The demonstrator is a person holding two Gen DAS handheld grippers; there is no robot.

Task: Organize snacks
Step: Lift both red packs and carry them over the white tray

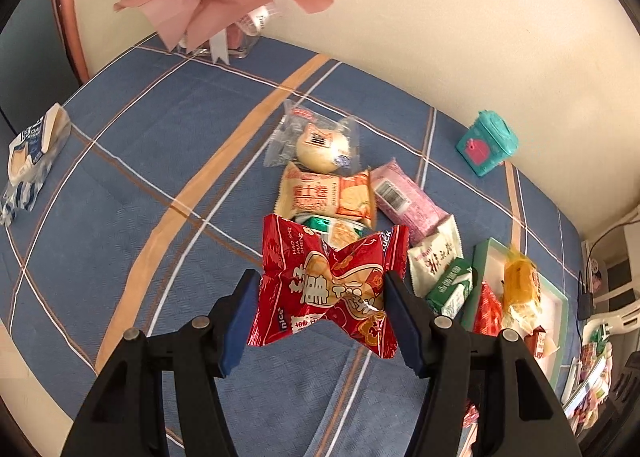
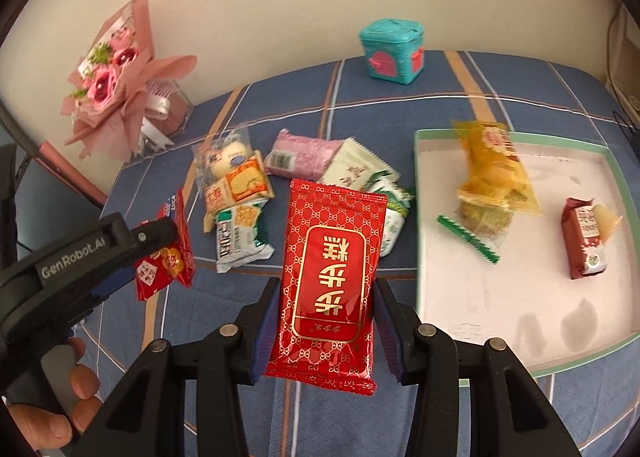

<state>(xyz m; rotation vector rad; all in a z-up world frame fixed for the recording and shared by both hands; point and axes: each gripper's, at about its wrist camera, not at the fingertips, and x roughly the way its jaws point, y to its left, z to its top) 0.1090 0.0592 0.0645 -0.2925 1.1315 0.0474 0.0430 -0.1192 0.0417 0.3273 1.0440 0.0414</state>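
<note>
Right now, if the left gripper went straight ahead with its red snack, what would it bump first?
Probably the green-and-white cracker packet just beyond the red snack held by the left gripper, though depth is unclear.

Tray (image 2: 520,367) sits right of the loose snack pile (image 2: 240,193) on the tablecloth (image 2: 400,105); 3 packets (image 2: 494,167) lie in it. Lidded box (image 2: 391,51) stands behind, nr the wall; bouquet (image 2: 116,89) far left (back corner).

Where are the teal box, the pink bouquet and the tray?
teal box (image 2: 391,53), right wrist view, front face.
pink bouquet (image 2: 108,85), right wrist view, rose blooms.
tray (image 2: 500,297), right wrist view, bare white floor.
</note>
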